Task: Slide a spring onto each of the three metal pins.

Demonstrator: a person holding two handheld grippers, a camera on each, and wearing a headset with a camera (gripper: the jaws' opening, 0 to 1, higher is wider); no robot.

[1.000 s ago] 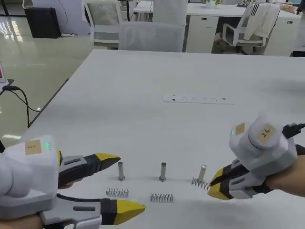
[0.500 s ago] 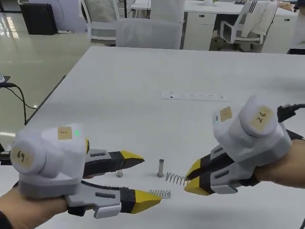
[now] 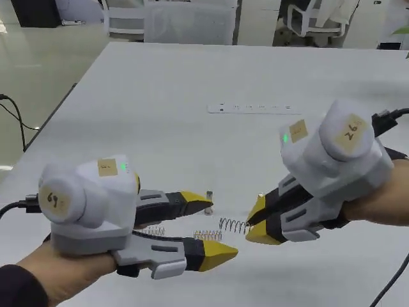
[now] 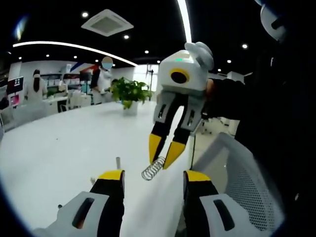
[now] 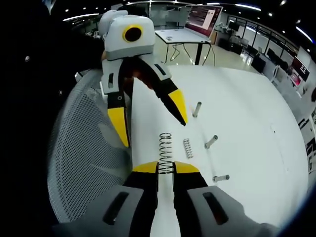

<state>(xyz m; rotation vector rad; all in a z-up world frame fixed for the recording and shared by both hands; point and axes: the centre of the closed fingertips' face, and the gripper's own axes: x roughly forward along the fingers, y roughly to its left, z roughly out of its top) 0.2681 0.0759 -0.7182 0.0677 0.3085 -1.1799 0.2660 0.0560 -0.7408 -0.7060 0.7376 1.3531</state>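
Note:
My right gripper [image 3: 254,225] is shut on one end of a spring [image 3: 233,225], which sticks out leftward above the white table [image 3: 192,83]. Its own view shows the same spring [image 5: 165,150] rising from the closed jaws [image 5: 165,170]. My left gripper [image 3: 215,228] is open, empty, and faces the spring from the left. From the left gripper view the right gripper [image 4: 164,157] hangs ahead with the spring [image 4: 153,169] at its tips. Three metal pins [image 5: 197,108] [image 5: 211,142] [image 5: 220,177] stand in a row. In the head view one pin [image 3: 209,194] peeks past the left gripper.
Two loose springs [image 3: 208,235] [image 3: 153,231] lie on the table under the left gripper; one of them [image 5: 187,148] also lies near the pins. A white power strip [image 3: 255,109] is set into the table farther back. Office chairs [image 3: 192,22] stand at the far edge.
The right gripper has picked a spring up off the table and carried it left. The left gripper has moved right toward it, covering the pins. The head camera has tilted down.

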